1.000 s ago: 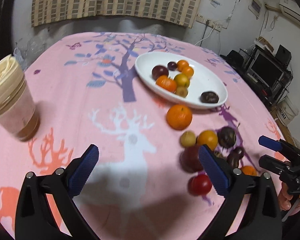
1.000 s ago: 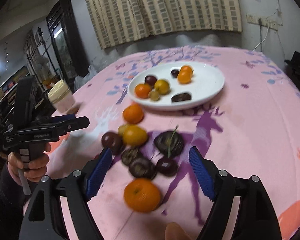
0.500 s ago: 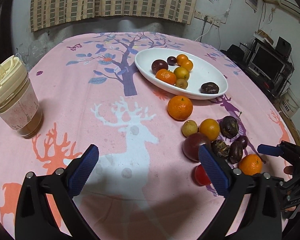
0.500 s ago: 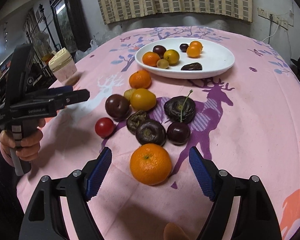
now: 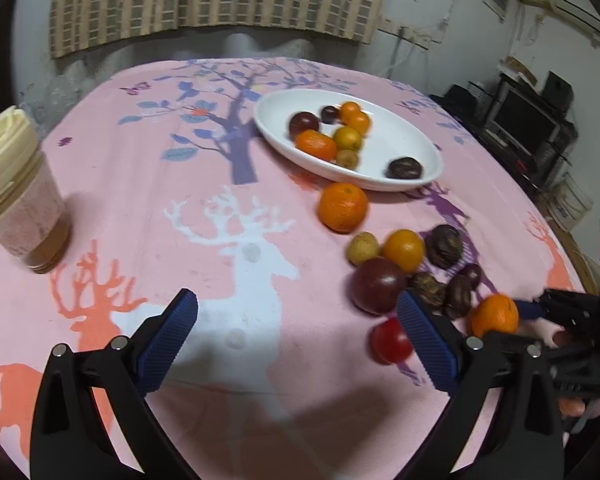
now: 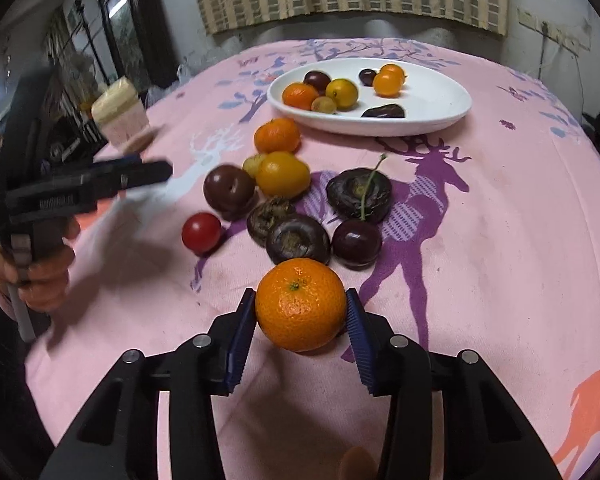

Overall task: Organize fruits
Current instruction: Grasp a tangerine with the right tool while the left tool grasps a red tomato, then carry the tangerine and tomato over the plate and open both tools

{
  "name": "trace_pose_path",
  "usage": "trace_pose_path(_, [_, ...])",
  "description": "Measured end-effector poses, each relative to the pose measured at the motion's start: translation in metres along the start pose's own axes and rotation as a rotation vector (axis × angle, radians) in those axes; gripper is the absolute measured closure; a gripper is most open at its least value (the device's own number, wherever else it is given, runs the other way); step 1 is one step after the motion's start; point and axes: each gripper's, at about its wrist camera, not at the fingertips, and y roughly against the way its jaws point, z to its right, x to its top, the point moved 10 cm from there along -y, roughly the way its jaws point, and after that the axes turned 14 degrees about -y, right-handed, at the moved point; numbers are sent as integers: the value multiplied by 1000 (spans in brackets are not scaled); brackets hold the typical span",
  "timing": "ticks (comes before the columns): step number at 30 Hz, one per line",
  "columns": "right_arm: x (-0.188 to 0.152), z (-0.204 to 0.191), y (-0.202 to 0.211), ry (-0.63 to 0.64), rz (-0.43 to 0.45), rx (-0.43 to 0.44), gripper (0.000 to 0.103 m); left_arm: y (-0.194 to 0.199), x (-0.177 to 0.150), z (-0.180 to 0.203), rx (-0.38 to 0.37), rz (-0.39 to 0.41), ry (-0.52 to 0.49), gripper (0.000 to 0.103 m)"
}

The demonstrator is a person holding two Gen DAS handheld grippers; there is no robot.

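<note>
Right gripper (image 6: 301, 322): fingers (image 6: 242, 334) closing on the orange (image 6: 300, 304), blue pads touching both sides, orange resting on the pink tabletop (image 6: 500, 240) nearest the camera, below the loose fruit cluster. Left gripper (image 5: 296, 340): fingers (image 5: 168, 340) released, hovering over bare tabletop. White plate (image 6: 432, 108) holding sorted fruit at the far side.

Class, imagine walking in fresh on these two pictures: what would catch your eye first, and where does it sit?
First, the big orange at the near edge of the pink tablecloth, between the blue pads of the right tongs, whose jaws are closing on it. Beyond it lies a loose cluster of dark and yellow fruit, and farther back a white plate already holding several fruits. The left tongs hang open over bare cloth.
</note>
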Motion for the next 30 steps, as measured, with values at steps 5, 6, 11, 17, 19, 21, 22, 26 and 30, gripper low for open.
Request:
trace_pose_path(5, [13,17,11,-80,48,-1,58,-2,-9,52,-178,-36,-133,10])
trace_pose_path(6, [14,19,11,-90,47,0,58,-2,-11,60,-186,-41,-158,21])
trace_pose_path(11, [14,20,10,-92,46,-3,58,-10,-19,72,-137,-65,-235,40])
trace_pose_path(17, [15,19,11,-85,51,-7,58,-17,-23,77,-117,-85,-264,53])
trace_pose_path(19, [15,19,11,-82,52,-6,58,-20,-23,78,-112,-87,-268,54])
trace_pose_path(21, [15,19,11,-78,55,-4,58,-23,-25,78,-115,-100,-268,58])
trace_pose_path(22, [15,19,11,-78,54,-4,58,-25,-25,78,-116,-105,-269,64])
trace_pose_path(26, [15,21,9,-81,48,-8,58,-28,-24,75,-98,-106,-271,72])
trace_pose_path(30, [15,20,9,-80,48,-9,58,-28,-24,74,-105,-102,-263,74])
